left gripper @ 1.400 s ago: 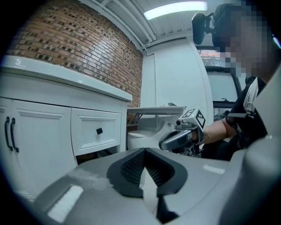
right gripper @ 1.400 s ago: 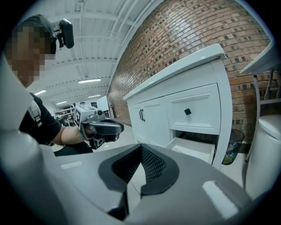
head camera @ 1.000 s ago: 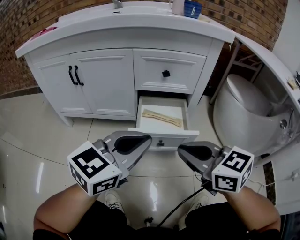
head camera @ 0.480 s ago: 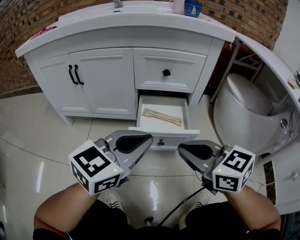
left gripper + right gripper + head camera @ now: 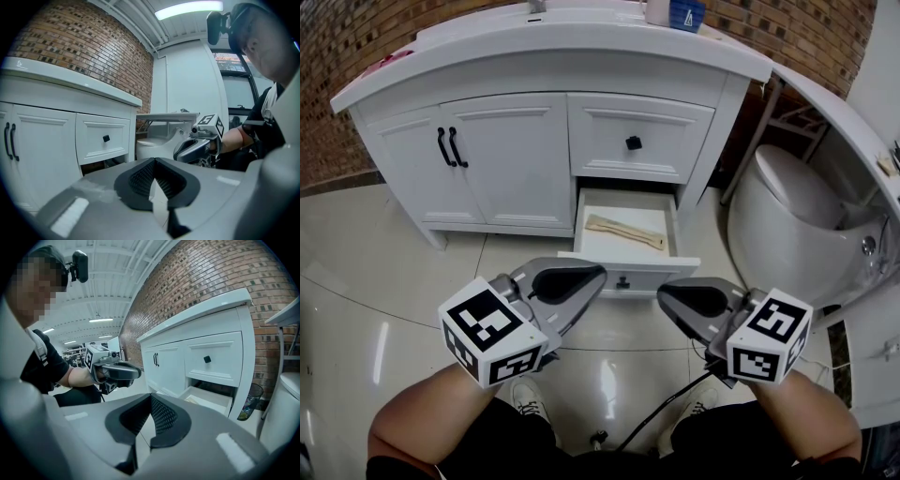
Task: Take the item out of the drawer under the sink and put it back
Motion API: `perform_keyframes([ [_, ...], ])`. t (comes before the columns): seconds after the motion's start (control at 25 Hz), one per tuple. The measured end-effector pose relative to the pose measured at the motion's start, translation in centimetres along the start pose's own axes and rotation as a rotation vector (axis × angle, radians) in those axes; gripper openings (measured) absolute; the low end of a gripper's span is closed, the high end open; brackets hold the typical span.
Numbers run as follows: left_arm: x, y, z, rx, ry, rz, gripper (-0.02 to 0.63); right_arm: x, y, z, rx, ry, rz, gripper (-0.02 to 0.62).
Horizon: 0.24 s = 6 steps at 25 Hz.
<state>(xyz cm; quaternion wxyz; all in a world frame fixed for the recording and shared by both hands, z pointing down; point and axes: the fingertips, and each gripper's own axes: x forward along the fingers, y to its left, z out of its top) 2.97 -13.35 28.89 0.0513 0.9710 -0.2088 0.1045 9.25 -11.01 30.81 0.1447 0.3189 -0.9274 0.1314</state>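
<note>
Item (image 5: 624, 233) lies in open drawer (image 5: 661, 275) (lower of 2).

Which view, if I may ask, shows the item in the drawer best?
The head view: it looks down into the drawer, where the item lies in full. The right gripper view sees the drawer edge-on, the item hardly discernible; the left gripper view shows nothing of it.

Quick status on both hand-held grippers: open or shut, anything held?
Left hand-held gripper: closed, jaws together, holding nothing.
Right hand-held gripper: closed, jaws together, holding nothing.
</note>
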Motion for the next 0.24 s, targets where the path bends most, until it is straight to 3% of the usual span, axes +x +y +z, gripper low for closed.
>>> perform_keyframes([
  [0.24, 0.03, -0.04, -0.07, 0.005, 0.000, -0.004, 0.006, 0.14, 0.19, -0.02, -0.002, 0.000, 0.001, 0.006],
])
